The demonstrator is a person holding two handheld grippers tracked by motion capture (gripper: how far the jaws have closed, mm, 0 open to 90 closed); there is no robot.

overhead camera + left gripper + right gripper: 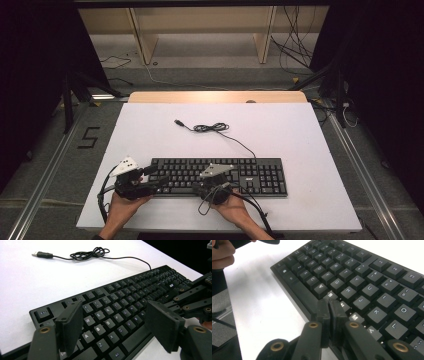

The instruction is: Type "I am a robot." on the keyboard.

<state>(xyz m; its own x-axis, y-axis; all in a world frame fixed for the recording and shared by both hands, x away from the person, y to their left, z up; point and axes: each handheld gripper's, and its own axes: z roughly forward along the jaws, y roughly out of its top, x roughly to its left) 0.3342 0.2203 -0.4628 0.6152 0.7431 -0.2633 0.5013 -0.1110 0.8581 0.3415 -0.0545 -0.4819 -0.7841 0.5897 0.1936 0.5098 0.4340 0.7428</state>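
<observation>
A flat black plastic keyboard [220, 176] with white letters on its keys is lying on the plain white rectangular table top [150, 130]. Its thin black cable [212, 128] is curling toward twelve o'clock. A matte black left gripper [159, 179] with a pale grey three-cornered plate is showing brass-coloured rivets, as is the matte black right gripper [329, 305].

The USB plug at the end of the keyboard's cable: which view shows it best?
The left gripper view: the USB plug lies large and sharp on the white table. The high view shows it as a tiny dark tip near the coiled cable.
</observation>
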